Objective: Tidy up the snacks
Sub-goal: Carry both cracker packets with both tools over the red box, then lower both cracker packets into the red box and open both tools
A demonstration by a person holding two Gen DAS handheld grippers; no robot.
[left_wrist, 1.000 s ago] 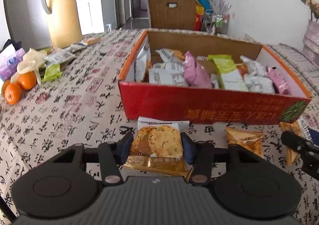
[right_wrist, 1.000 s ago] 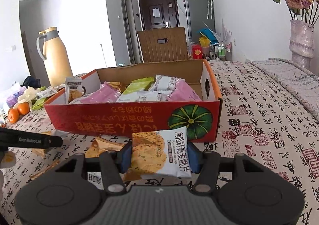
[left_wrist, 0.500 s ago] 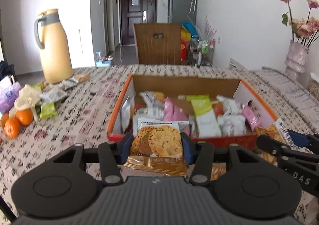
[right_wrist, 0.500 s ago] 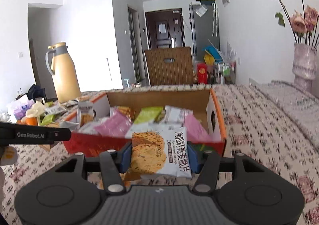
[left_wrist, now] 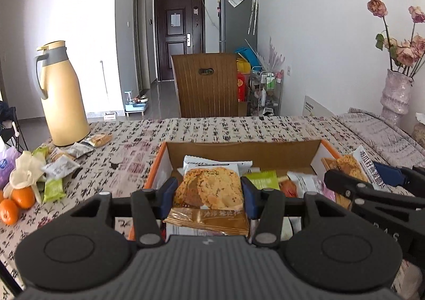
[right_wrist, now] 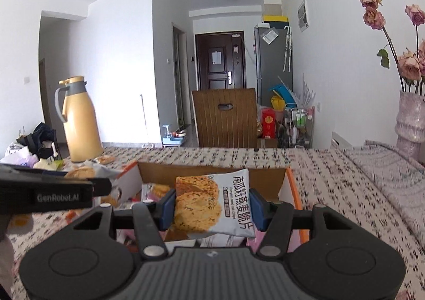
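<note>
The left gripper [left_wrist: 208, 195] is clamped on a cookie pack [left_wrist: 209, 191] with a gold lower band, its blue pads pressing both side edges. The pack hangs above the near left part of the box [left_wrist: 159, 164], an open cardboard carton with orange edges that sits on the table [left_wrist: 138, 140]. The right gripper [right_wrist: 211, 204] pinches a second pack [right_wrist: 212, 205], white with a cookie picture and dark lettering, tilted a little and held over the right half of the box. From the left camera, the right gripper and its pack show at the box's right wall.

Inside the box lie more snacks: a green packet [left_wrist: 261, 179] and white and pink ones just past the left gripper's pack; how they are stacked is hard to tell, since the grippers hide most of them.

Toward the table's left edge sit oranges [left_wrist: 16, 200], a green wrapper [left_wrist: 54, 188] and several grey sachets [left_wrist: 63, 166]. Farther back at that edge stands a yellow jug [left_wrist: 62, 95] with a grey handle, a cookie pack [left_wrist: 99, 139] lying at its base. On the far right, a vase [left_wrist: 395, 95] of dried roses stands near the wall. Beyond the table's far edge is a wooden chair back [left_wrist: 205, 87], then a dark door [left_wrist: 179, 37].
</note>
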